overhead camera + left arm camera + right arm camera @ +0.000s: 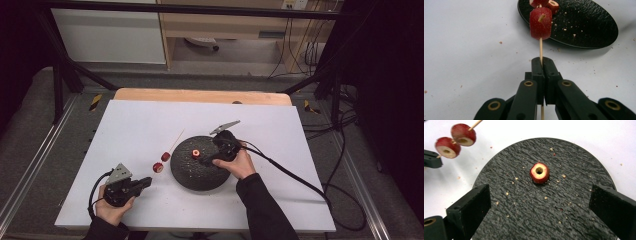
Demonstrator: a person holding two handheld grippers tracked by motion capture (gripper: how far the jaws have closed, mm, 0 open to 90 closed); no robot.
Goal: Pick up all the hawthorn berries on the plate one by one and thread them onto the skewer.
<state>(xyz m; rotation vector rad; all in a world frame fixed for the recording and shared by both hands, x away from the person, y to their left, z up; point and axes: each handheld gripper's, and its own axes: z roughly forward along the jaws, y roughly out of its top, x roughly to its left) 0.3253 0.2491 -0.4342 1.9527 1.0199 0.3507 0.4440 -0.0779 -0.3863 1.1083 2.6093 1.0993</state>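
A thin wooden skewer [540, 50] carries two red fruit slices [161, 161], and my left gripper [541, 61] is shut on its near end. In the high view the left gripper [145, 183] sits at the front left of the white table, the skewer [175, 140] slanting up toward the far right. A round black slate plate [192, 172] lies at the table's middle with one cored red slice [539, 173] on it. My right gripper [540, 202] hovers over the plate, jaws wide open, the slice lying ahead of them. Both skewered slices [455, 140] appear at the upper left of the right gripper view.
Crumbs are scattered over the plate [549, 202] and the white table sheet [135, 125]. A wooden board edge [200, 95] runs along the table's far side. Cables [300, 180] trail off to the right, and black frame posts [60, 75] stand at the back corners.
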